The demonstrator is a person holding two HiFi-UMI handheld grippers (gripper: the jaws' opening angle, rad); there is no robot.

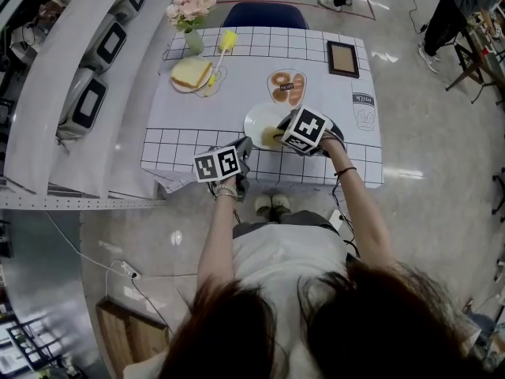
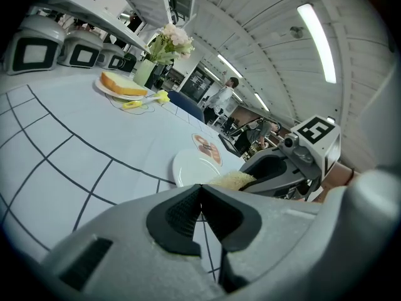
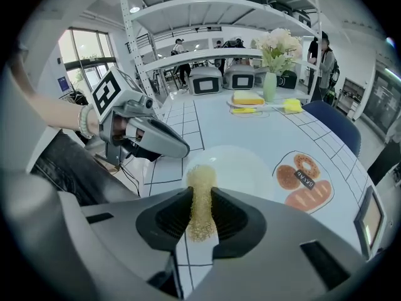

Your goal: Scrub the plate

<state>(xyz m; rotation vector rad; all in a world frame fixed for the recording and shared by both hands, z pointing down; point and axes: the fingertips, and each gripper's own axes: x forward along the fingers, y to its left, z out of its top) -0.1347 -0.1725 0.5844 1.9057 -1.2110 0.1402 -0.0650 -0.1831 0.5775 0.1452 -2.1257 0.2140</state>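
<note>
A white plate (image 1: 260, 119) lies near the table's front edge, also seen as the plate (image 3: 241, 167) and the plate (image 2: 191, 166). My right gripper (image 1: 278, 136) is shut on a yellow sponge (image 3: 200, 182), whose tip sits at the plate's near rim. In the left gripper view the sponge (image 2: 233, 180) pokes out of the right gripper (image 2: 276, 171). My left gripper (image 1: 243, 150) is just left of the plate at the table edge, its jaws shut with nothing between them (image 2: 200, 188). The left gripper (image 3: 145, 137) is visible in the right gripper view.
A bread slice on a plate (image 1: 192, 73), a yellow brush (image 1: 226, 39) and a flower vase (image 1: 190, 13) stand at the back left. A doughnut mat (image 1: 287, 87) and a dark frame (image 1: 342, 58) lie beyond the plate. A blue chair (image 1: 264, 16) is behind the table, shelves with appliances (image 1: 91, 101) to the left.
</note>
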